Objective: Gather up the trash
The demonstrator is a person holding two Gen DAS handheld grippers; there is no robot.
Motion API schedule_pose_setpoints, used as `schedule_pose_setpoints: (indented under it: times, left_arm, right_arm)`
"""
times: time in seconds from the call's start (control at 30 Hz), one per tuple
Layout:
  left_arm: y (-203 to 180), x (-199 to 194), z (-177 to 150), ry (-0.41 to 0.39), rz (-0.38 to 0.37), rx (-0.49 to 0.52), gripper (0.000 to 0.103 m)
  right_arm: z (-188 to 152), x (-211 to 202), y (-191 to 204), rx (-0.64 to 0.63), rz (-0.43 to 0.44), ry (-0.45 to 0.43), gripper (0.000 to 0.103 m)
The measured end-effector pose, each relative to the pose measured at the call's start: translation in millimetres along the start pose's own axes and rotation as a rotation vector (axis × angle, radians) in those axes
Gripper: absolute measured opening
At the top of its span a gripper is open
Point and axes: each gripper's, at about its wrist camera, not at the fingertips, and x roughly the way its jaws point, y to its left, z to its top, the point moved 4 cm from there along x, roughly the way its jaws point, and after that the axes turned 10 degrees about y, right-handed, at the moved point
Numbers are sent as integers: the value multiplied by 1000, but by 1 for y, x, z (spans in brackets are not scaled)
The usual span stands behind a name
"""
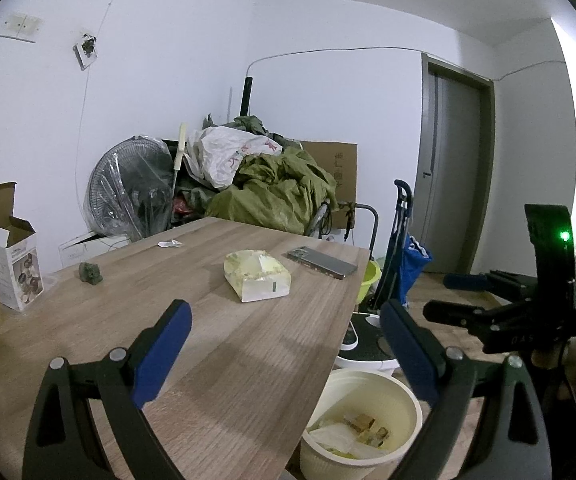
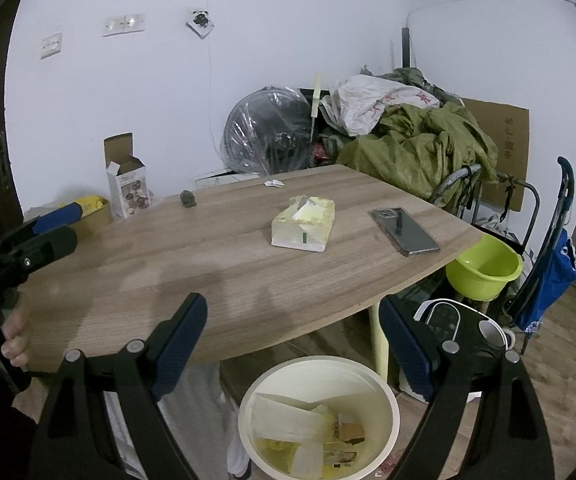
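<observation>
Left claw: I see it spread wide, holding nothing, over the surface near its edge
Right claw: fingers apart, nothing between them, above the bin
Paper scrap: small, white, crumpled; lies at the far side of the surface, long axis roughly along the far edge
Green lump: dark, wadded, far left; I cannot tell any direction
Bin: cream, round, on the floor beside the surface; holds paper and wrappers
Tissue pack: mid-surface; phone well to its right
</observation>
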Motion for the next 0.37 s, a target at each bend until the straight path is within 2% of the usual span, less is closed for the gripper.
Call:
schedule_pose_setpoints:
  times: [0.37]
  left_arm:
    - [-2, -3, 0, -3, -22, 2, 95]
  right_arm:
    - [1, 1, 0, -3, 1, 1, 87]
